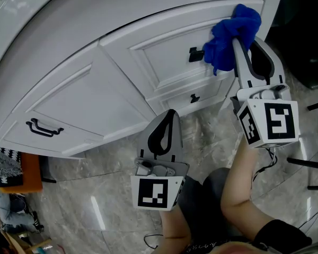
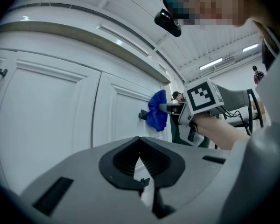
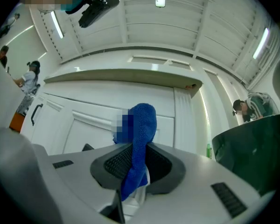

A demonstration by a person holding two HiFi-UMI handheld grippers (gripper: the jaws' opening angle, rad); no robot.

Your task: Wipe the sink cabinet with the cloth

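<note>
While the person's right forearm (image 1: 243, 181) reaches away from the body towards the far right of the scene, the right tongs (image 1: 244, 40) point at the front of the white sink cabinet (image 1: 95, 94), with their marker cube turned back towards the head camera. The left tongs (image 1: 171, 113) are held lower and nearer, left of the right ones. They point at the foot of the cabinet above the grey marble floor (image 1: 106, 194), and their tips stand close to the cabinet's base.

The cloth (image 1: 230, 29) is bright blue and fleecy, bunched into a loose wad with folds hanging from it. It lies against the panelled cabinet front at the far right, just right of a small black knob (image 1: 195, 54) and above a second knob (image 1: 194, 97). Whether it touches the upper knob cannot be told. A black bar handle (image 1: 42, 127) sits well apart on the left door, and the pale worktop (image 1: 47, 20) runs along above the doors.

The right tongs are closed on the cloth. In the right gripper view a strip of blue fabric (image 3: 139, 139) runs up between the two ribbed pads, and the bulk of it swells out past the tips, against the cabinet. The left tongs are closed with nothing between them. In the left gripper view their tips (image 2: 140, 141) meet and only the cabinet door shows beyond. From that view the cloth (image 2: 157, 110) is seen farther right, well apart from the left tongs.
</note>
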